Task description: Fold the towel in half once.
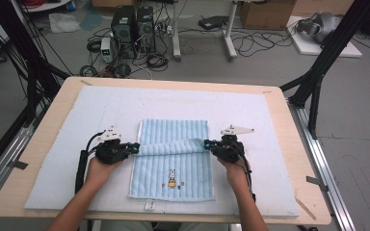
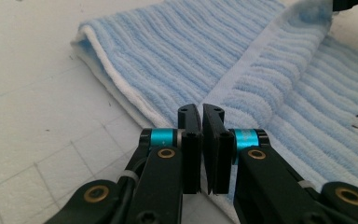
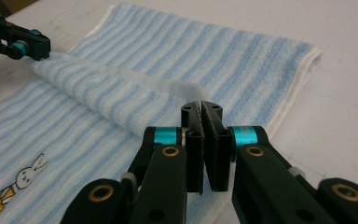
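Wooden table [image 1: 43,144], white padded mat [image 1: 91,110], blue striped towel [image 1: 173,130] mid-fold.

Towel lies centred on the mat, long axis running away from the person, rabbit print [image 1: 172,179] on the near end. Left gripper [image 1: 136,147] and right gripper [image 1: 206,143] each stand at a side edge, jaws pressed together, apparently pinching the corners of the raised fold stretched between them, though the pads hide the cloth. Both hands equally near; bare mat all round; far hem lies flat ahead.
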The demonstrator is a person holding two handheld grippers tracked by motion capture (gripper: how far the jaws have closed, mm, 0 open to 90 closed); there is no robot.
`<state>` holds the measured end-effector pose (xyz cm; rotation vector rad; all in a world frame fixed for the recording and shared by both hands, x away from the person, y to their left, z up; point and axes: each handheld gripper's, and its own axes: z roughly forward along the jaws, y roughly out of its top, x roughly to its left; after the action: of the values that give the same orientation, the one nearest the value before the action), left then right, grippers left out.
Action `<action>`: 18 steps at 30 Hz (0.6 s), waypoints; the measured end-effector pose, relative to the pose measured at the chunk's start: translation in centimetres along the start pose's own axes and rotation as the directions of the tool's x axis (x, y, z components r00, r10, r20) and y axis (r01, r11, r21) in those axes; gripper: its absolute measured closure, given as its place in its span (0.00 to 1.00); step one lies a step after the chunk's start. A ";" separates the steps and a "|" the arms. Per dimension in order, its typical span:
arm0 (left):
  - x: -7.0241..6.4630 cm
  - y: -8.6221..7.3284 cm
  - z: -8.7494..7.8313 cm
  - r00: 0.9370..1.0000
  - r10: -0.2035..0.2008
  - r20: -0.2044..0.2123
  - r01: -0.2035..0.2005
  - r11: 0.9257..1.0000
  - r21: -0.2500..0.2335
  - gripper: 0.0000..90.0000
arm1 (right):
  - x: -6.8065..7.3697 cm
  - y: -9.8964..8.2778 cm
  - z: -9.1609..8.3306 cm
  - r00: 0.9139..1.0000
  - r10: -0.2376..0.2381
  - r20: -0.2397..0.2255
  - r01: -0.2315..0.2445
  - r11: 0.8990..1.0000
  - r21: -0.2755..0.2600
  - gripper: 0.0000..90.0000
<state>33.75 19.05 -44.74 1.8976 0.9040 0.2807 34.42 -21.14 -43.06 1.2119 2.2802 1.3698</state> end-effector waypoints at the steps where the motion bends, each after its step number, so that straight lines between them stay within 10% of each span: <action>1: 0.0 0.1 -0.2 1.000 -0.004 0.006 0.004 1.000 -0.011 0.95 | 0.0 0.0 -0.1 1.000 -0.003 -0.003 0.003 1.000 -0.003 0.97; 18: -2.0 -0.2 -3.3 0.992 -0.042 0.119 0.054 0.993 -0.103 0.96 | 1.2 -2.2 -4.4 0.998 0.007 -0.057 -0.010 0.999 -0.052 0.98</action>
<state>30.50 19.94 -42.95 1.7732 0.8388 0.1829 30.07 -23.54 -42.24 1.1830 2.2635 1.4760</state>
